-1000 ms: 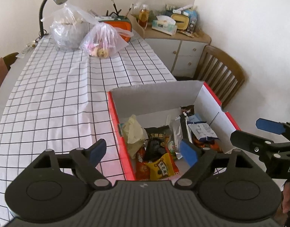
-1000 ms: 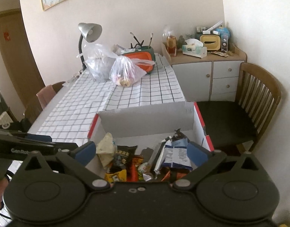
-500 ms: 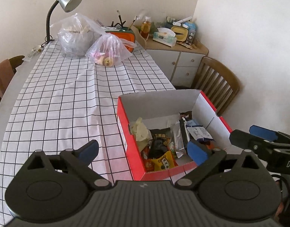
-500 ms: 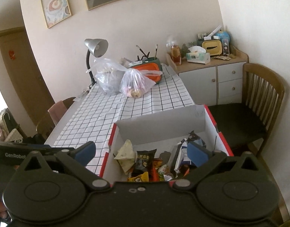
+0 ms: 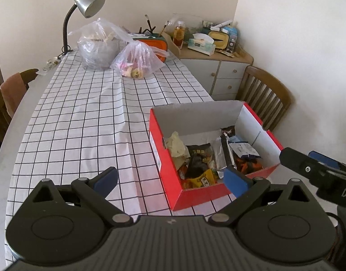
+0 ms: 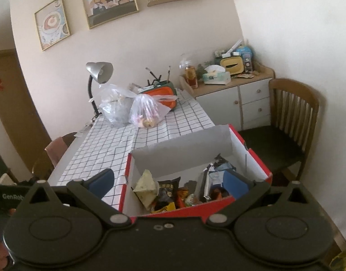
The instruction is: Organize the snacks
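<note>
Over the surface's near right corner, my left gripper [image 5: 170, 180] hangs with jaws wide after just opening, nothing between them, presumably freed once the snacks [image 5: 209, 158] went in. They lie heaped in the red box [image 5: 195, 194], which stands open by the right edge so I can reach in. From my right gripper [image 6: 168, 181], also spread wide and empty, the same box [image 6: 247, 151] sits just ahead, packets [image 6: 173, 192] crowding its near end.

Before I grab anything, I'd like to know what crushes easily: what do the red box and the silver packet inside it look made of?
The red box looks like cardboard: matte red outside, plain grey-white inside, with folded flaps. The silver packet seems to be thin foil or metallised plastic, shiny and creased; which one is unclear.
</note>
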`<state>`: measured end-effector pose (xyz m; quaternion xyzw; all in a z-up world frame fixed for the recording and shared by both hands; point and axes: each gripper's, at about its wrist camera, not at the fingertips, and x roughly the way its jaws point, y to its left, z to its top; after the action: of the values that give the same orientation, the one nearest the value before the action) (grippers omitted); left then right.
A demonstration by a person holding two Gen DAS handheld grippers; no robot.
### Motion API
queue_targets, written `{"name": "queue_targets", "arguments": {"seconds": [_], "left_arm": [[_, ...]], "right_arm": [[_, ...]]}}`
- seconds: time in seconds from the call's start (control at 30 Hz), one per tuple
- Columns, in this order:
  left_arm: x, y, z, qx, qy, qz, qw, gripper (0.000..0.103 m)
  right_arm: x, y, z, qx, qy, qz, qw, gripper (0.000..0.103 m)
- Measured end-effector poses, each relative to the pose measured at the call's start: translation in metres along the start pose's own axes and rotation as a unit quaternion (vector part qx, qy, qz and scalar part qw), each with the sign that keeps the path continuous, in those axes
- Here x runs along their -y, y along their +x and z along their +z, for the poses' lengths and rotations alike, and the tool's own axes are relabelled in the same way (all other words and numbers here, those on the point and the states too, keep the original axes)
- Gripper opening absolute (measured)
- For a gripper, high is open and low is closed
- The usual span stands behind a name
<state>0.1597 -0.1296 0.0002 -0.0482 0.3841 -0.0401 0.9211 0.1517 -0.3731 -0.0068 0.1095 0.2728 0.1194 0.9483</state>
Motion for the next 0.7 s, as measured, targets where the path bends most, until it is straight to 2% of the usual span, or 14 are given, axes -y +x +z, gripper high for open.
{"name": "queue_targets", "arguments": {"seconds": [0.27,0.7], "left_arm": [[0.0026,-0.0042,-0.0029,0.003,0.0,0.008,1.0,0.101],[0.0022,-0.0069,-0.0035,0.008,-0.003,0.01,0.9999,0.101]], "right_arm": [[-0.0036,-0.0094,-0.0024,0.018,0.002,-0.027,0.999,0.103],[-0.0086,-0.0072,-0.0051,0.005,-0.007,-0.039,0.999,0.103]]}}
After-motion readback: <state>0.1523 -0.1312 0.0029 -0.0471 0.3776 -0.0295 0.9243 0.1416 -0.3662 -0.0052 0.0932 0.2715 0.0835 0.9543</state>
